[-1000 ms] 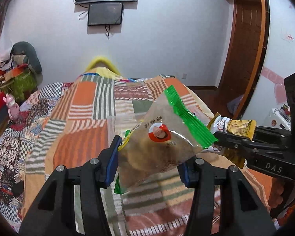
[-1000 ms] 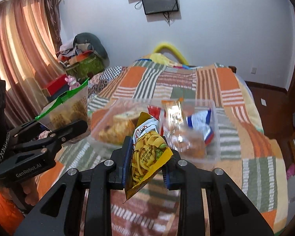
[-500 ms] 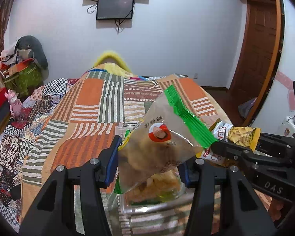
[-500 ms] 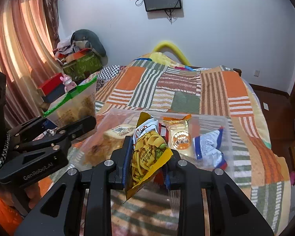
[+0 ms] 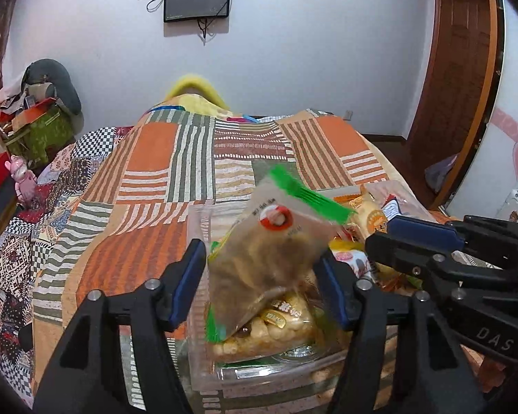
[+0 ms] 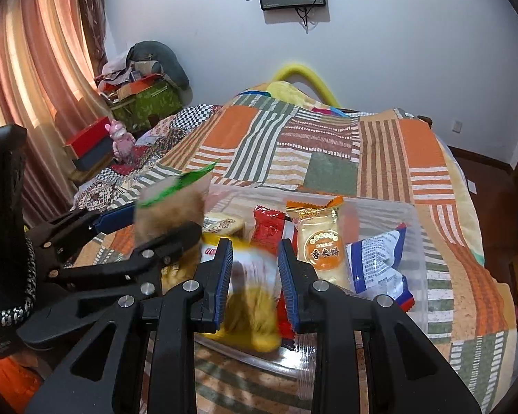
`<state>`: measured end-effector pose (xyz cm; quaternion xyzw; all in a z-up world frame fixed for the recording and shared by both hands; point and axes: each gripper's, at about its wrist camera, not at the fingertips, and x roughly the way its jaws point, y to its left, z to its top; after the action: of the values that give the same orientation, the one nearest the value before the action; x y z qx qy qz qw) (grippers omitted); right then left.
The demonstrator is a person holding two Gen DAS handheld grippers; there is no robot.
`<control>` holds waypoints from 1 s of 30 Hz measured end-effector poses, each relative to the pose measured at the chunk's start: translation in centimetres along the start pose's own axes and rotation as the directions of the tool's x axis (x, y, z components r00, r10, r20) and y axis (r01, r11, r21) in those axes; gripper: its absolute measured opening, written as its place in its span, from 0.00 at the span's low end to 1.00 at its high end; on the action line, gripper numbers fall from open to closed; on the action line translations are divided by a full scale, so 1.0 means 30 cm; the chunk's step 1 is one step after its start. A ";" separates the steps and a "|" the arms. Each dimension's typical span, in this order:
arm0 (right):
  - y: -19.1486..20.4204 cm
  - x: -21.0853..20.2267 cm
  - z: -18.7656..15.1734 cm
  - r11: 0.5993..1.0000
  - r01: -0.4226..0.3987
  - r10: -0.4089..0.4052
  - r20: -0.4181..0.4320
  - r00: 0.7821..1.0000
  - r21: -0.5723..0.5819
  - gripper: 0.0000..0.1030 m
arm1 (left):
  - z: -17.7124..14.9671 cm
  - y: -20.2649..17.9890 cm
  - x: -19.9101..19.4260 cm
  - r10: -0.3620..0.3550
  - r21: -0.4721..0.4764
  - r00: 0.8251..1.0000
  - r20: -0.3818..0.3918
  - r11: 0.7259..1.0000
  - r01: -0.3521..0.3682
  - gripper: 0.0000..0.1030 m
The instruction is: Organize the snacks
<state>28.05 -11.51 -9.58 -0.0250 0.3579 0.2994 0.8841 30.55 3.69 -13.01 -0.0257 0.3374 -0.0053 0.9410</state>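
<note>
A bed under a patchwork quilt carries a clear plastic box near its foot edge. Both grippers' fingers are spread: the left gripper frames a blurred, green-topped snack bag, the right gripper a blurred yellow packet, both over the box. Other packets crowd inside.

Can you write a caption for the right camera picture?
Open right gripper drops a yellow snack bag into the clear box.
</note>
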 end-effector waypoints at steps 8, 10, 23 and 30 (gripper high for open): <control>-0.017 -0.073 0.002 1.000 -0.006 0.005 0.032 0.999 0.028 0.37 | 0.012 0.025 -0.082 -0.035 -0.049 0.999 0.032 0.998 0.036 0.87; -0.015 -0.104 0.003 0.999 -0.007 0.006 0.043 0.999 0.031 0.37 | 0.015 0.017 -0.120 -0.039 -0.039 0.998 0.047 0.998 0.041 0.87; 0.068 -0.425 0.005 1.000 0.019 -0.020 0.209 0.978 0.009 0.37 | 0.037 -0.008 -0.506 -0.062 -0.049 0.973 0.221 0.996 0.075 0.89; 0.138 -0.626 -0.038 0.999 0.054 -0.050 0.334 0.941 -0.003 0.47 | 0.015 -0.038 -0.744 -0.049 -0.039 0.943 0.330 0.997 0.065 0.89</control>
<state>14.48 -18.02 2.43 0.0113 0.2004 0.2782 0.9393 13.61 3.17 1.58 -0.0591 0.1751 -0.0197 0.9826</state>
